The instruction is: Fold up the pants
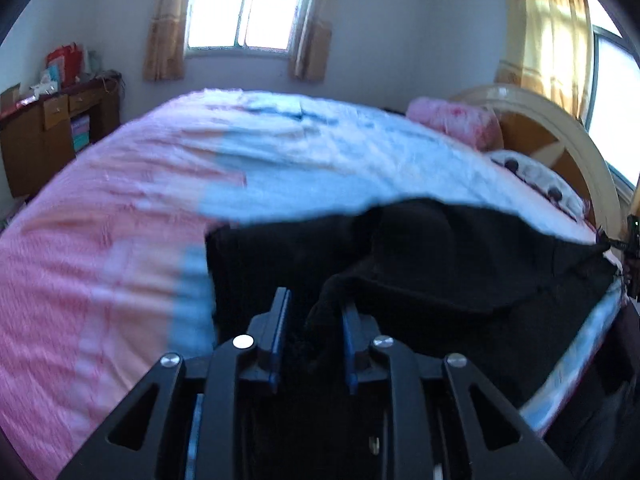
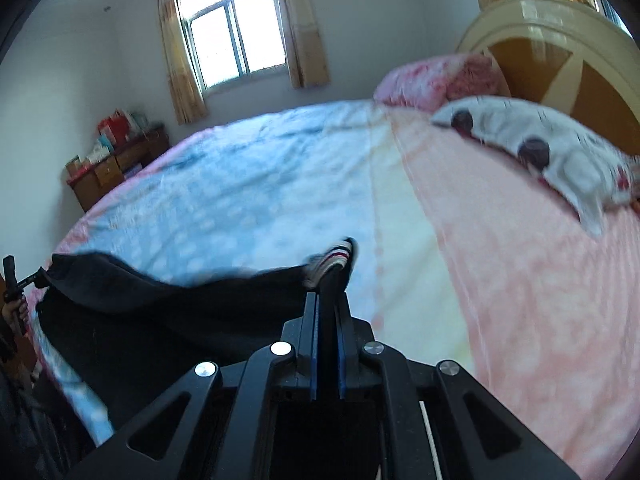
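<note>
Black pants (image 1: 440,264) stretched along near edge of bed (image 1: 100,240), lifted between two grippers, likely to carry one end over for a fold. Left gripper (image 1: 314,308): jaws narrow, bunched dark cloth between them, pads seem to pinch it. Right gripper (image 2: 329,300): jaws nearly closed, clamped on pants' striped band (image 2: 334,260). Pink and blue bedcover ahead bare, nothing blocking. Pillows (image 2: 552,152) by headboard (image 2: 532,24) at right end, well apart. Dresser (image 1: 48,128) beyond far left corner.
</note>
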Available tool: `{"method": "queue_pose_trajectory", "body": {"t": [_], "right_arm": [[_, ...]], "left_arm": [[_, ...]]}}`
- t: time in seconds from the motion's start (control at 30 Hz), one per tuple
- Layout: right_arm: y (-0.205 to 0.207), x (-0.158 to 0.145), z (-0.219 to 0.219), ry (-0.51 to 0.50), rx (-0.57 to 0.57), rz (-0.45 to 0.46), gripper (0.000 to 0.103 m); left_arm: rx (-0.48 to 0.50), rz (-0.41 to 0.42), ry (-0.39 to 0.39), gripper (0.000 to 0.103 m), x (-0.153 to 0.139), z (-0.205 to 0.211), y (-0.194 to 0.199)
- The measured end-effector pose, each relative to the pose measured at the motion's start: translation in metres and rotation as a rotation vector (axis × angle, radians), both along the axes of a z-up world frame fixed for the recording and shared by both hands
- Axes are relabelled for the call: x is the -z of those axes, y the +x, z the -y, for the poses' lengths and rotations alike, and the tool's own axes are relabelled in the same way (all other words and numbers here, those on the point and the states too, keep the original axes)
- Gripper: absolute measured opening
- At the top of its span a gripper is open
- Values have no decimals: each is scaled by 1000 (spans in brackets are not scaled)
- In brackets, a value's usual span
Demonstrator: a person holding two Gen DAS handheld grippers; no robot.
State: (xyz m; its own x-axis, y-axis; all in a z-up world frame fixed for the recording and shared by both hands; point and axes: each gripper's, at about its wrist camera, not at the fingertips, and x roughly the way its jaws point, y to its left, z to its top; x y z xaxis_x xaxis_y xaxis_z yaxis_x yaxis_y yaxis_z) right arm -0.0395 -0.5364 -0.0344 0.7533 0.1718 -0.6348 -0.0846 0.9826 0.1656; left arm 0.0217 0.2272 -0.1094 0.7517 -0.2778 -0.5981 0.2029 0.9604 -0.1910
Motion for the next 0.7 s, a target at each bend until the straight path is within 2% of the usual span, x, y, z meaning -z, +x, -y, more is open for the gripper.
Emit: {"method": "queue_pose_trajectory", "body": {"t": [0.1, 0.23, 0.33, 0.37, 0.43, 0.47, 0.57, 0.63, 0.7], "right_arm": [[-25, 4, 1, -43, 37, -7, 15], [-50, -4, 11, -80, 118, -31, 42], [-73, -21, 13, -111, 200, -12, 45], [-82, -31, 12, -133, 266, -7, 45], [-89, -48, -7, -195, 339, 2, 45], [-90, -57, -24, -205, 316, 23, 45], [-75, -70, -102, -276, 130, 57, 45], [-54, -60, -168, -366, -19, 37, 45], [-32, -40, -227, -410, -162, 1, 45]], "left_arm": [[-5, -7, -6, 31, 7, -2, -13], [3, 9, -5, 31, 7, -1, -19], [2, 18, -4, 31, 6, -2, -17], [6, 26, -13, 31, 6, -3, -17], [13, 33, -4, 31, 6, -2, -14], [15, 33, 2, 31, 7, -1, -13], [14, 42, 40, 31, 7, 1, -11], [15, 51, 58, 32, 6, 2, -12], [15, 74, 137, 37, 4, 9, -13]]}}
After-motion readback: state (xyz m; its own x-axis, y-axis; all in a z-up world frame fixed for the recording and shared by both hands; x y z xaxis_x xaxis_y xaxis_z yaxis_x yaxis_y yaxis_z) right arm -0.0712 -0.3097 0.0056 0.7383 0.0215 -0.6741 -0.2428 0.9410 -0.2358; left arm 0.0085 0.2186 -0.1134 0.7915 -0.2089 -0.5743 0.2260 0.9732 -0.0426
